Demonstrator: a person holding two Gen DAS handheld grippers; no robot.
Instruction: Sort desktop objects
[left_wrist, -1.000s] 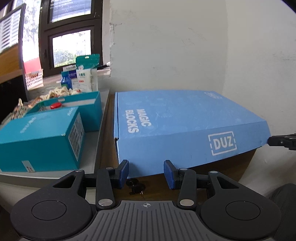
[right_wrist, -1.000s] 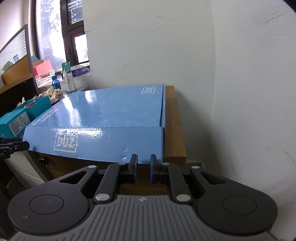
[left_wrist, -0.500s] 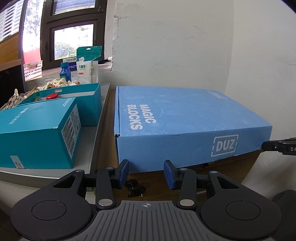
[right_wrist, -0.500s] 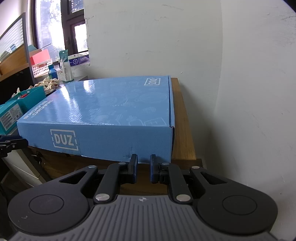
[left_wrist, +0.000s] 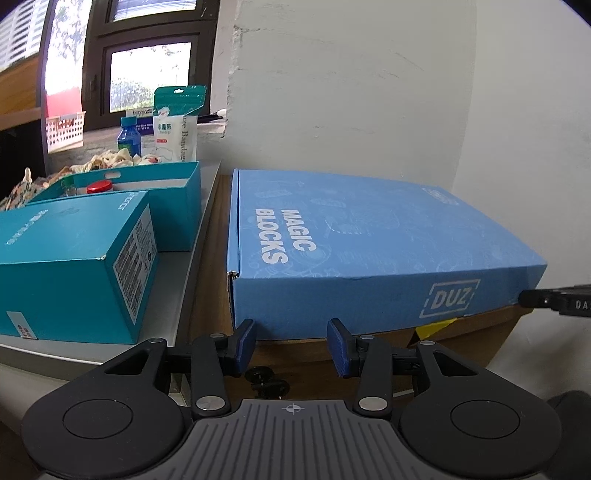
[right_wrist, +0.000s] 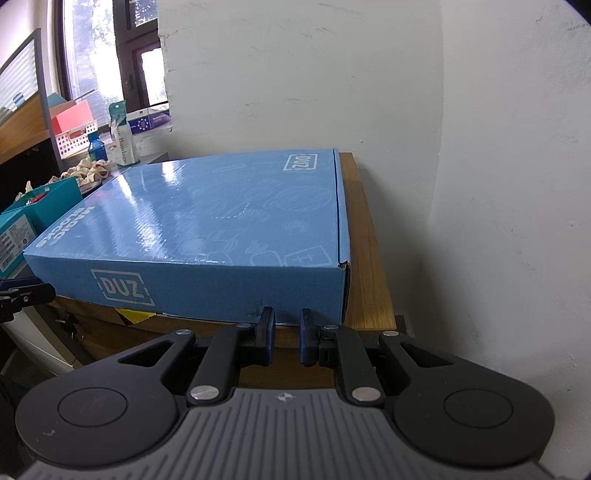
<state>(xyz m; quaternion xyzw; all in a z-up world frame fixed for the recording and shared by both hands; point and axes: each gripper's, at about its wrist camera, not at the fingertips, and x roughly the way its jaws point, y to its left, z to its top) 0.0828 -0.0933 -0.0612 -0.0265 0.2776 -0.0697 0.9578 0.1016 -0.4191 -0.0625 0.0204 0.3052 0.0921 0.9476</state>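
A large flat blue box (left_wrist: 369, 251) marked MAGIC BLOCKS and DUZ lies on a wooden cabinet top (left_wrist: 210, 266). It also shows in the right wrist view (right_wrist: 221, 229). My left gripper (left_wrist: 291, 345) is open and empty, just in front of the box's near left part. My right gripper (right_wrist: 287, 334) has its jaws close together with a narrow gap and nothing between them, just in front of the box's near right corner. The right gripper's tip (left_wrist: 554, 301) shows in the left wrist view beside the box's right corner.
Left of the blue box stand a closed teal box (left_wrist: 74, 266) and an open teal box (left_wrist: 162, 199) on a grey surface. Behind them are a blue bottle (left_wrist: 129, 136), a bandage packet (left_wrist: 177, 125) and a white basket (left_wrist: 64, 129). White walls (right_wrist: 498, 184) close the back and right.
The blue box's tilted front edge has come down and the box now lies flat on the cabinet. Both grippers have drawn back a little and kept their openings.
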